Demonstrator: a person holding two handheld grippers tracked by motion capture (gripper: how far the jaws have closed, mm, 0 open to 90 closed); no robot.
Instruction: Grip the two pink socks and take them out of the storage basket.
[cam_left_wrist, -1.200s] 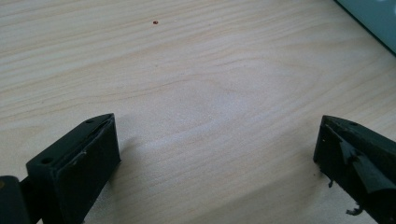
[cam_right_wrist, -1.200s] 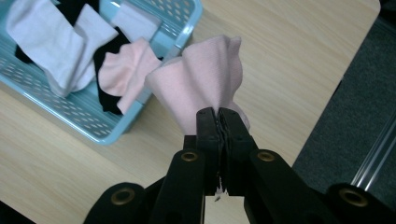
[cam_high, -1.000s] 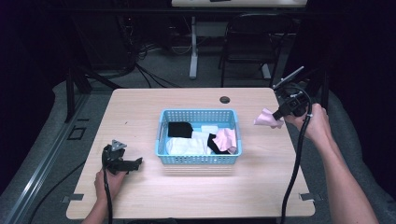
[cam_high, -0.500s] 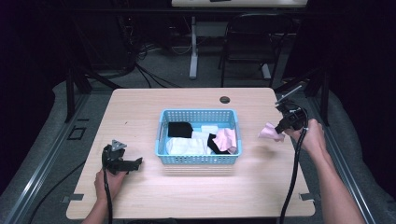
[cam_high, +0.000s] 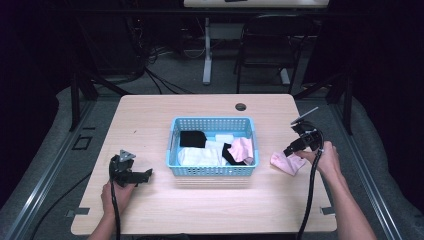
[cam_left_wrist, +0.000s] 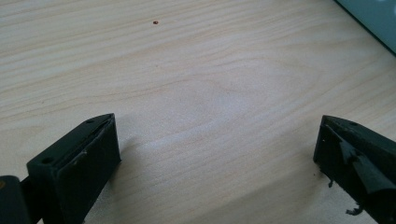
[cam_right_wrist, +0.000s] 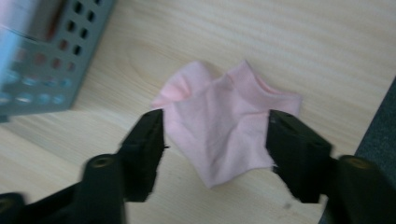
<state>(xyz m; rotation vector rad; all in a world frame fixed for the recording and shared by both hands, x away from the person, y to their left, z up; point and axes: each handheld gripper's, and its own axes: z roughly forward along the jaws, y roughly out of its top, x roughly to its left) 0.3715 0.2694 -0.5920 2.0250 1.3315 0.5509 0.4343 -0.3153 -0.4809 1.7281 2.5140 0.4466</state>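
Right gripper (cam_right_wrist: 215, 135) fingers spread wide, a flat pink fabric sock (cam_right_wrist: 229, 130) lying between them on the bench (cam_right_wrist: 280, 42); left gripper (cam_left_wrist: 215, 158) fingers wide, empty.

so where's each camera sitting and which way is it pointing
High view: above the person's side, looking forward and down on the light wooden table; both forearms, left gripper and right gripper show.
Left gripper view: on that gripper, facing bare tabletop; its black jaws stand wide apart.
Right gripper view: looks down at the pink cloth sock between its parted jaws.
Shared with the high view: sock, blue plastic basket.
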